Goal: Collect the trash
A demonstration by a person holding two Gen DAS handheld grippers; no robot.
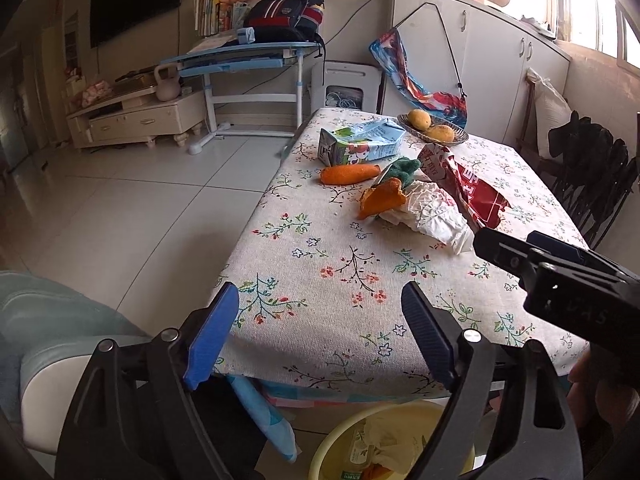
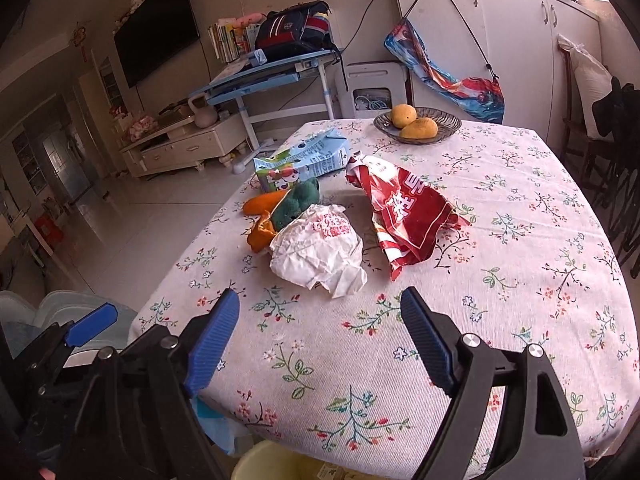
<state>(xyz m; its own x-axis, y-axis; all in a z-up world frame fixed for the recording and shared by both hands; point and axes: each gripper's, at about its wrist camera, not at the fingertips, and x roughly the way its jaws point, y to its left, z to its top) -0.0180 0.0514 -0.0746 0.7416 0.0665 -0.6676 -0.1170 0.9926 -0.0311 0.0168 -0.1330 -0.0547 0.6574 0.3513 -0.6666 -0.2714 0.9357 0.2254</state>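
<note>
Table (image 2: 520, 240): we see a floral cloth, tiled floor to the left.
Trash: wad (image 2: 316, 250), red bag (image 2: 412, 216), carton (image 2: 304, 160) mid-table (peel beside).
Bin (image 1: 332, 440): under the near edge.
Left gripper (image 1: 320, 320), right gripper (image 2: 320, 324): both gape wide, empty.

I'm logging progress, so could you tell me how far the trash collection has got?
Some trash already lies in the yellow bin below the table edge. Nothing is in hand: the left gripper and right gripper are open and empty. The white wrapper, red bag and milk carton remain.
</note>
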